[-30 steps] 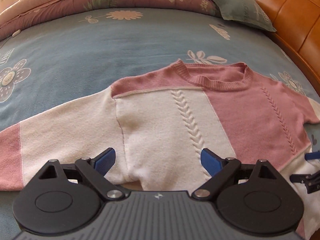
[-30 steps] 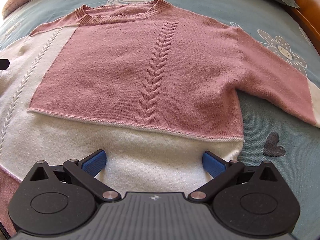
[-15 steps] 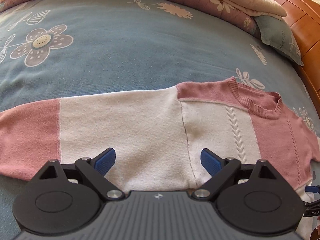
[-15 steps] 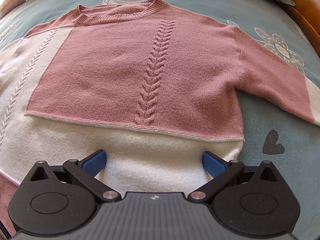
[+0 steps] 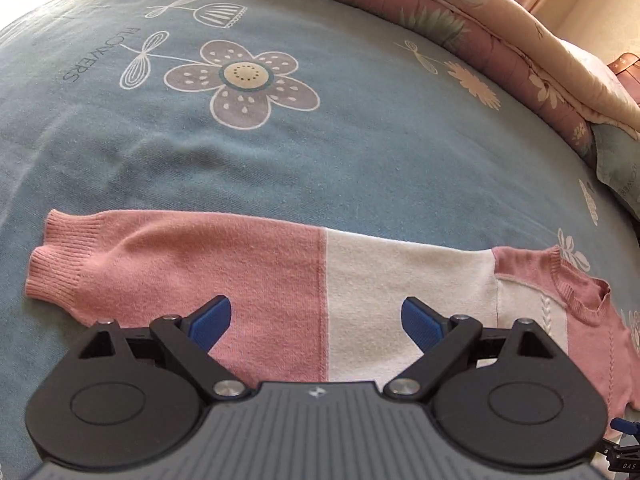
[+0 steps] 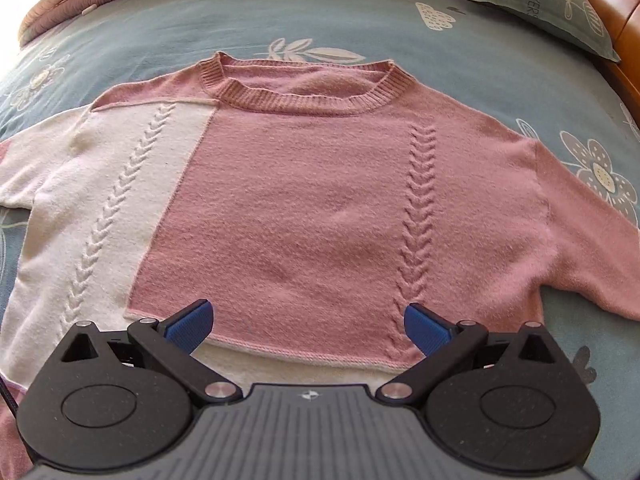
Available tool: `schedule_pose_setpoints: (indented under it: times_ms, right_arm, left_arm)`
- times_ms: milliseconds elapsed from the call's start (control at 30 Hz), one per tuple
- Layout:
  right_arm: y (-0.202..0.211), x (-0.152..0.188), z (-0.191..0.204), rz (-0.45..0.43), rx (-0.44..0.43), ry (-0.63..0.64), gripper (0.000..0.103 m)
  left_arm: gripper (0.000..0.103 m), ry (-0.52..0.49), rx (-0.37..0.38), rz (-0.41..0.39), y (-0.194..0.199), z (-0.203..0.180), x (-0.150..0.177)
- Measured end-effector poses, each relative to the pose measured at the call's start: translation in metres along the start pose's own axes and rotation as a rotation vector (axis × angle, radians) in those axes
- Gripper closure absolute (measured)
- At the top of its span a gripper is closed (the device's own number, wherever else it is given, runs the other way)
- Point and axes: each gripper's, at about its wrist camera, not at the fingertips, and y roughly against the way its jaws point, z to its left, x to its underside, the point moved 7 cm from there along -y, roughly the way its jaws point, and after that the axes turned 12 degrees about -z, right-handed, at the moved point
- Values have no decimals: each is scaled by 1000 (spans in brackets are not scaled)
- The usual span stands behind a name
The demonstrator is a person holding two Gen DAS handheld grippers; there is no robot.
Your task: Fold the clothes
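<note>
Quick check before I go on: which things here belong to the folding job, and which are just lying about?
Job:
sweater
its left sleeve
left gripper, open
right gripper, open

Lying about:
pillow
rolled quilt
bedsheet

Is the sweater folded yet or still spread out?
Spread out: the sweater lies flat on the bedsheet, its sleeve stretched sideways.

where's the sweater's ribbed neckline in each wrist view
Left wrist view: the neckline sits at the far right edge, seen side-on, past the long left sleeve.
Right wrist view: the neckline lies top centre, curving above the pink front panel.
Shared landmark: the braided cable stitch on the white panel, just beside the neckline in both views.
</note>
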Motion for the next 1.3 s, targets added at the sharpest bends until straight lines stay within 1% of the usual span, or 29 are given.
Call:
schedule_pose_setpoints:
  times_ms: [33,100,167,300,333,433,500,533,600,633,800,933,1033,1300]
  right_arm:
    - [-2,-3,8,-1,-15,3,0]
    - [-5,-9,22,-2,-39,13,0]
    - [-8,-12,31,3,-52,24,0]
    - [-14,-14,43,24,-52,64,0]
    - [-17,-14,45,31,-53,68,0]
    - [-22,-15,56,46,-69,61,0]
    - [-24,-17,66,46,-79,66,0]
    - [-25,-17,72,47,-88,70,0]
    - [-27,-18,84,54,-102,76,0]
    - [-27,-19,89,57,-108,78,0]
    - [-28,-17,108,82,-127,80,0]
    - [-29,-9,117,112,-134,102,0]
    - [-29,-4,126,121,-143,141,0]
    - [-34,-5,136,154,-131,183,0]
  left_arm:
    - [11,8,-7,6,-4,7,-1]
    - [11,26,-54,41,-11,26,6]
    - [11,75,-117,35,-6,52,11]
    - [11,95,-241,13,7,94,9]
    - [13,104,-254,15,9,99,7]
    - [13,135,-194,-27,15,99,-6]
    - [12,127,-142,-61,17,89,-17]
    - [11,129,-105,-66,14,82,-20]
    - [11,110,-43,-43,4,70,-21]
    - [11,97,-28,-26,-1,66,-20]
    - [12,38,-33,40,-22,61,-9]
    - [9,25,-19,48,-24,61,-9]
    - [9,10,-5,59,-24,61,-10]
    - [9,27,32,61,-22,66,-12]
